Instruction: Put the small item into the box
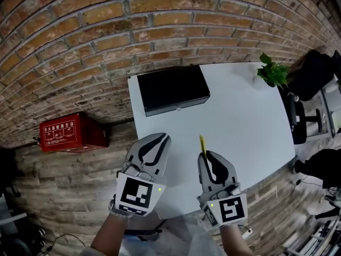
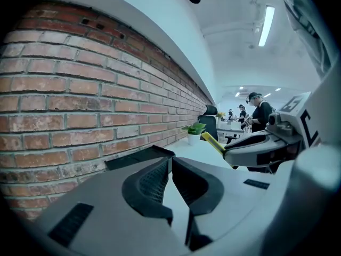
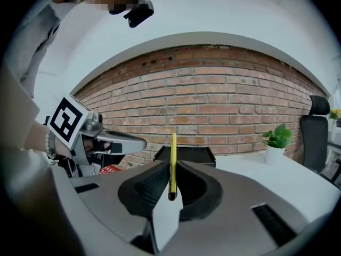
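The small yellow item [image 1: 202, 144] is clamped in the right gripper [image 1: 205, 155], well short of the black box [image 1: 178, 105], so placement is not yet done; the left gripper [image 1: 162, 138] is closed on nothing.

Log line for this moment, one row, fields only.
right gripper: shut on yellow stick | left gripper: shut, empty | black box: on white table | stick not yet in box

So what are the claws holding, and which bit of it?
The right claw pinches a thin yellow stick near one end; the rest pokes out past the tips. The left claw is shut on nothing.
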Motion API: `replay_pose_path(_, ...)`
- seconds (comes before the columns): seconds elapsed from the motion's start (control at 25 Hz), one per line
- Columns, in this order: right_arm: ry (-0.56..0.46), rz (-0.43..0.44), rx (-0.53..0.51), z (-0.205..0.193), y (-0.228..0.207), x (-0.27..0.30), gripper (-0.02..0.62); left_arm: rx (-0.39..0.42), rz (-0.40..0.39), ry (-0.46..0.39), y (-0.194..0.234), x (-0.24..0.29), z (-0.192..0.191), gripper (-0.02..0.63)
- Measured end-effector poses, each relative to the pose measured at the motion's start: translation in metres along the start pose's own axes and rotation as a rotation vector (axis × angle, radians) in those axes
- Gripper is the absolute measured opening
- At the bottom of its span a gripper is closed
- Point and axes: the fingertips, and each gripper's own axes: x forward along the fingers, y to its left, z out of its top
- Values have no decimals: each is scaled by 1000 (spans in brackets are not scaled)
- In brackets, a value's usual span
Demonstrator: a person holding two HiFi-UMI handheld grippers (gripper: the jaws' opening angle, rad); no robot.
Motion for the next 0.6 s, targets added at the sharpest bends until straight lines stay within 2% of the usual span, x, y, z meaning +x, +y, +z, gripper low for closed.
replay_pose_path(0.28, 13, 23, 7, -9, -20, 17, 67, -45, 40, 47, 5, 39, -19, 26)
replay_pose_path(0.4, 17, 29, 3, -12, -30, 22, 67, -61, 52, 73, 6, 56, -28, 82)
replay_pose_path(0.6, 27, 38, 13, -21, -44, 29, 67, -68, 74, 109, 9, 81, -44, 97)
